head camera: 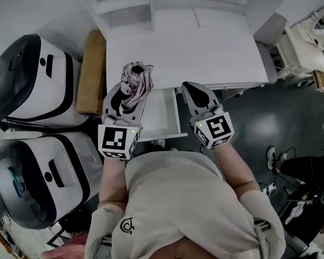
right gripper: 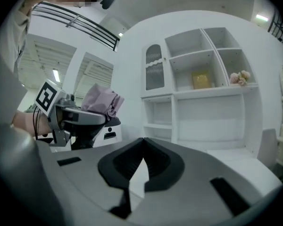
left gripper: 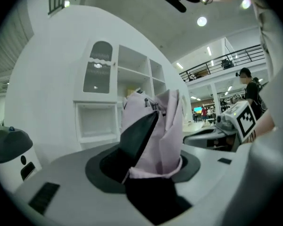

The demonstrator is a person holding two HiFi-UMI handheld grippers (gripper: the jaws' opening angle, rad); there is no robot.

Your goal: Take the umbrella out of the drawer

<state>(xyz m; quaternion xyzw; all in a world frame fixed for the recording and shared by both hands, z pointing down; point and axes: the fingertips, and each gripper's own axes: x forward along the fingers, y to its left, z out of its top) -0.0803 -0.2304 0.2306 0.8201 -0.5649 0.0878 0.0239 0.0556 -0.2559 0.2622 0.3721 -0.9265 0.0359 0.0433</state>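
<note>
The folded pale-pink umbrella [head camera: 136,84] is clamped in my left gripper [head camera: 128,94], lifted above the open white drawer [head camera: 163,115] at the desk's front edge. In the left gripper view the umbrella [left gripper: 158,131] fills the jaws, its fabric bunched between the dark pads. To the right of the drawer my right gripper [head camera: 197,94] hangs with its jaws together and nothing in them. The right gripper view shows its tips [right gripper: 142,142] meeting, with the left gripper [right gripper: 78,119] and the umbrella [right gripper: 100,100] off to the left.
The white desk [head camera: 205,47] carries a shelf unit [right gripper: 203,79] at its back. A brown cardboard box [head camera: 92,74] stands left of the desk. Two white-and-black machines [head camera: 32,80] sit on the floor at left. A white chair [head camera: 308,42] stands at right.
</note>
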